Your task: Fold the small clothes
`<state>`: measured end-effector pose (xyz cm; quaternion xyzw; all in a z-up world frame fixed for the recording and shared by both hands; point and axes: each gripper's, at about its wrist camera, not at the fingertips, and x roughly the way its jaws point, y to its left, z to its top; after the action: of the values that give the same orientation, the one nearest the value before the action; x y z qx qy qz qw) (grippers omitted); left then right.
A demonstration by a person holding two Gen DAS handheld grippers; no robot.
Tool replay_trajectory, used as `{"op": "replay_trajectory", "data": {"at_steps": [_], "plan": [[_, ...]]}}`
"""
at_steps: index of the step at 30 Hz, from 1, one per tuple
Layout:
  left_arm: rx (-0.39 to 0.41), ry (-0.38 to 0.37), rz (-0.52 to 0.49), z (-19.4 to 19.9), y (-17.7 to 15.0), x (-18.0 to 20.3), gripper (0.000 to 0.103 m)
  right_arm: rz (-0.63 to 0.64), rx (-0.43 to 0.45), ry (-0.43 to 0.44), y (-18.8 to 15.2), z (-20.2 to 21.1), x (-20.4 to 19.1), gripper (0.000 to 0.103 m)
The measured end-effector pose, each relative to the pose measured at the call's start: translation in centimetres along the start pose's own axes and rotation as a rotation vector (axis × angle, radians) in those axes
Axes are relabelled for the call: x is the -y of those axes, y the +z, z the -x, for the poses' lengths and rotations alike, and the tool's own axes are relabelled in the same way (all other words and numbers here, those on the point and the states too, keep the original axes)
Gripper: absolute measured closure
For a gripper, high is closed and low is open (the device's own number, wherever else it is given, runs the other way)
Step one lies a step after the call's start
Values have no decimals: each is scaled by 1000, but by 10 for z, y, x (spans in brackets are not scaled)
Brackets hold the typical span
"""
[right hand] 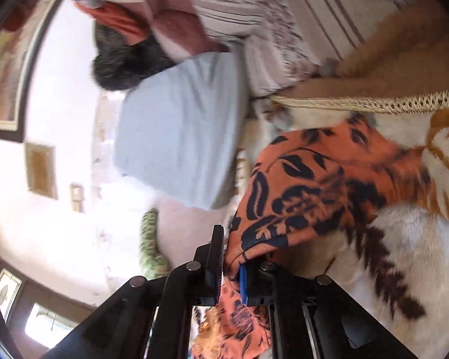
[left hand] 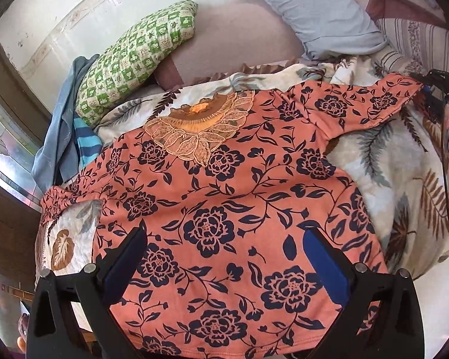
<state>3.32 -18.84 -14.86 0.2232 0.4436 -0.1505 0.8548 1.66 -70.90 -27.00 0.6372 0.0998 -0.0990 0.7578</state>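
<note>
While flat, blouse neckline-away, lengthwise.

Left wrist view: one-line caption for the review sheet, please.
Open left gripper above orange flowered top on leaf-print blanket; right gripper pinches its far sleeve.

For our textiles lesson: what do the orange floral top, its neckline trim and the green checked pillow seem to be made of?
Orange top with navy flowers: probably thin stretchy knit, matte; it drapes in soft folds.
Tan neckline trim: looks like lace; openwork leaf shapes show.
Green-and-white checked pillow: seemingly puckered woven cotton over soft filling.
</note>
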Motion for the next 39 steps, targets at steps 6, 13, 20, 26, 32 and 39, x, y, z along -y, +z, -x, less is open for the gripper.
{"op": "replay_trajectory", "data": {"at_steps": [6,13,20,26,32,39], "plan": [[21,-13,67,13,-24,-36,0,60,-46,26,-23,18,-36,94],[24,77,213,5,-66,-124,0,273,-162,47,-116,-4,-129,94],[-2,200,371,-4,-121,-221,0,548,-393,58,-285,-89,-219,94],[-43,237,490,-7,-166,-279,0,886,-660,-218,-477,-182,-245,90],[-76,238,550,-14,-197,-305,0,1605,-693,-572,-640,-197,-217,88],[-82,207,545,-22,-205,-303,0,2235,-449,-710,-693,-184,-173,85]]}}
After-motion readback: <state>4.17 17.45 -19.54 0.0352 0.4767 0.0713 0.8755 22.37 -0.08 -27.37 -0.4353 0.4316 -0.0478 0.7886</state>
